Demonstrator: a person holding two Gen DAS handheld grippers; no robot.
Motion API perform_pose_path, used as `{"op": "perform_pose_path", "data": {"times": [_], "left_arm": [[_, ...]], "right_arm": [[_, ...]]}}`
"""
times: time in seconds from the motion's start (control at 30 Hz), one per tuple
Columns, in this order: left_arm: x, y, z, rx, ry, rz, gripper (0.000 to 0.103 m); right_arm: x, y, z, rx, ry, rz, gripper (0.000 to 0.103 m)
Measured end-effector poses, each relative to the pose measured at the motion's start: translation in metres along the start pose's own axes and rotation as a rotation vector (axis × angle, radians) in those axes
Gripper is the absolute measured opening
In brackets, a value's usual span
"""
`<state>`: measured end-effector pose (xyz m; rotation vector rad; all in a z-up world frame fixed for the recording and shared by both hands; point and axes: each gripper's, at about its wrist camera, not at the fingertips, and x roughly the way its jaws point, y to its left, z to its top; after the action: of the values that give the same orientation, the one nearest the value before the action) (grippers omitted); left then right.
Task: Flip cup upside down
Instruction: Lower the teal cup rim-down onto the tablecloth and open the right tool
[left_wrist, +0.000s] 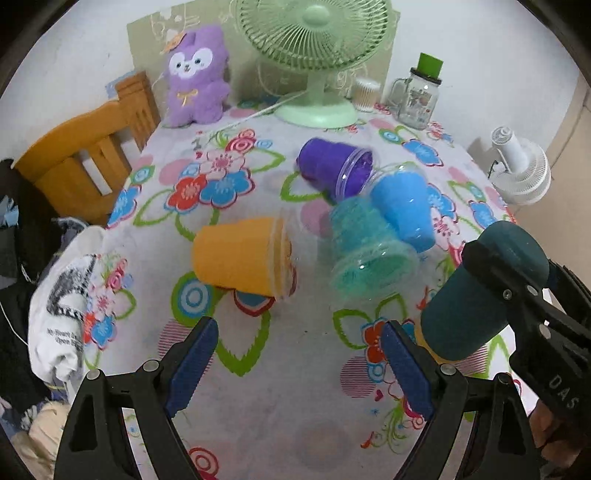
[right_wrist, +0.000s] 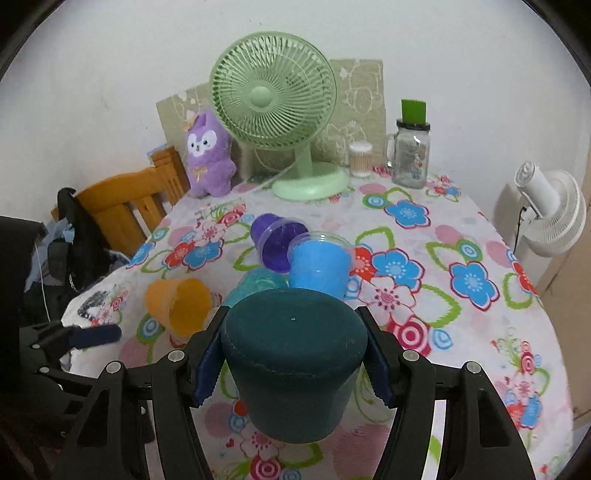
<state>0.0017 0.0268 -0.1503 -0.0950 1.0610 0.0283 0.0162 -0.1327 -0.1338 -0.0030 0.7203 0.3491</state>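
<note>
The right gripper (right_wrist: 293, 363) has its jaws clamped on the dark teal cup (right_wrist: 295, 365), held above the near part of the floral tabletop (right_wrist: 461, 332) with its closed base turned toward the right wrist camera and tipped partly upward, so it seems well on its way to being inverted; its rim cannot be seen. The left gripper (left_wrist: 297, 363) hangs low over the cloth with its jaws wide apart and nothing between them. The main risk, as I judge it, is the cup slipping or twisting in the grip: the blue pads bear on a tapered wall, and a further turn of the wrist could let it rotate or squeeze out. Setting it down on a tilted rim could also make it topple and roll like the others. Four cups already lie on their sides just beyond: an orange cup (left_wrist: 242, 256), a turquoise cup (left_wrist: 364, 245), a blue cup (left_wrist: 402, 208) and a purple cup (left_wrist: 336, 166), the last three bunched closely together. They crowd the middle, so the free cloth nearest the grippers looks the safer landing spot. Further back stand a green desk fan (right_wrist: 275, 103), a purple plush toy (right_wrist: 208, 157) and a glass jar mug (right_wrist: 410, 153), well clear of the work.
</note>
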Motion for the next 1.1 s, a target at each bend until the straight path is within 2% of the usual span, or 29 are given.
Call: {"op": "perform_pose_path", "data": {"times": [0.13,0.5,0.8,1.1], "left_arm": [[0.011,0.002,-0.006,-0.018,-0.003,0.002,0.091],[0.020,0.001,-0.016,0.019,-0.008,0.050,0.091],[0.019,0.000,-0.021,0.052,0.019,0.066,0.091],[0.013,0.003,-0.025,0.056,0.070,0.043,0.091]], "right_arm": [[0.005,0.002,-0.008,0.004,-0.056,0.002,0.068],[0.015,0.012,-0.023,-0.064,-0.072,-0.023,0.068],[0.012,0.018,-0.026,-0.086,-0.014,-0.028,0.069],[0.007,0.023,-0.024,-0.037,0.089,-0.025,0.072]]}}
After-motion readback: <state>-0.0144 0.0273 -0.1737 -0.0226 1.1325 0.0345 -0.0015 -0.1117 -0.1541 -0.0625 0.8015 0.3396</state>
